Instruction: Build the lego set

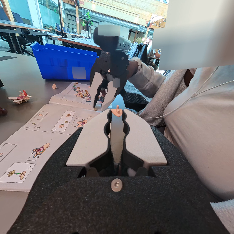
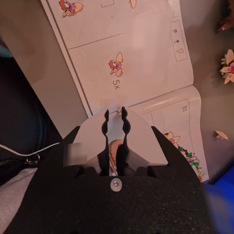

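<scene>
My left gripper (image 1: 116, 111) is shut on a peach petal-shaped piece (image 1: 117, 113) with a small peg standing up from it, held at the fingertips above the near edge of the open instruction booklet (image 1: 38, 139). My right gripper (image 2: 115, 110) is open and points down at the booklet's fold (image 2: 126, 63). A small cream piece (image 2: 119, 112) lies on the page between its fingertips, close to the right one. In the left wrist view the right gripper (image 1: 97, 107) stands just beyond my left fingertips, with the small piece (image 1: 95, 109) at its tips.
A blue bin (image 1: 63, 63) stands behind the booklet. A partly built flower (image 1: 20, 98) lies on the grey table at the left and also shows in the right wrist view (image 2: 227, 67). A loose petal piece (image 1: 54, 86) lies near the bin. A person's torso fills the right side. There is about 15 cm between the tips of the two grippers. My right tips are roughly 20 cm from the partly built flower (image 1: 20, 98).
</scene>
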Demonstrator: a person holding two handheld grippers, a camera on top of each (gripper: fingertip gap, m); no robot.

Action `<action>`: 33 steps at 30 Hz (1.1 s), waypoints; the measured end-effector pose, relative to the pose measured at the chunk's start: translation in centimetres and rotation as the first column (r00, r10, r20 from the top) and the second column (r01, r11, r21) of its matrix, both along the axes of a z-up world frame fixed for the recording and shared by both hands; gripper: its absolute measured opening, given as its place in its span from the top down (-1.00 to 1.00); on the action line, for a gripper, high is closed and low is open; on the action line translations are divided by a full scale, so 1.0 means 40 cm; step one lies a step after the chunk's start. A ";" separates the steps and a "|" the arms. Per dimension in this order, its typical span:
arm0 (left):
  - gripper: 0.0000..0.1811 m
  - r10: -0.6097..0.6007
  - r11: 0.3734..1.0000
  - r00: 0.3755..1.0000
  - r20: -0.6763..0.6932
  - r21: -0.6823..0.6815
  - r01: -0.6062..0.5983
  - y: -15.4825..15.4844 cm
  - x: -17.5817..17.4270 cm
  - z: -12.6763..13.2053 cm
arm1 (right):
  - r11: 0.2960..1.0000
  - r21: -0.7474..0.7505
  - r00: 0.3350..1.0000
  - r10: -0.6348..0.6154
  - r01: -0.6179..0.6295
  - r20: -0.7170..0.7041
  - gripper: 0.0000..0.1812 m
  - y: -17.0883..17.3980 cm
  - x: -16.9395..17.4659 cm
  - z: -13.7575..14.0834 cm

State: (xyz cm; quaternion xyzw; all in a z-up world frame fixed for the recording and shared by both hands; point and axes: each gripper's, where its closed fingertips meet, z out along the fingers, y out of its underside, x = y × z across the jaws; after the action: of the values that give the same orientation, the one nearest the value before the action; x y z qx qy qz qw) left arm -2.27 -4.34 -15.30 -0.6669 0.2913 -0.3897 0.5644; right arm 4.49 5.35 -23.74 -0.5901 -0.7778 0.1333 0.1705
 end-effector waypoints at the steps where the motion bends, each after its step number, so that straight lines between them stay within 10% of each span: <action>1: 0.83 0.000 1.000 1.000 0.000 -0.001 0.000 0.000 0.000 0.000 | 1.000 -0.008 1.000 0.013 -0.013 -0.010 0.78 0.001 0.003 0.004; 8: 0.83 0.001 1.000 1.000 -0.004 -0.006 -0.001 0.004 0.001 -0.002 | 0.976 -0.010 0.969 0.214 -0.217 -0.127 0.82 0.029 0.025 0.012; 33: 0.83 0.002 1.000 1.000 -0.004 -0.010 -0.002 0.008 0.001 -0.005 | 0.930 -0.165 0.924 0.280 -0.328 -0.262 0.92 0.007 -0.028 -0.008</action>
State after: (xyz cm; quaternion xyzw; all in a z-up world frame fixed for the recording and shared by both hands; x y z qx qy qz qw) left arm -2.22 -4.00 -15.49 -0.6709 0.2898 -0.3892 0.5608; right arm 3.36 5.63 -24.06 -0.4562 -0.8166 0.3066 0.1761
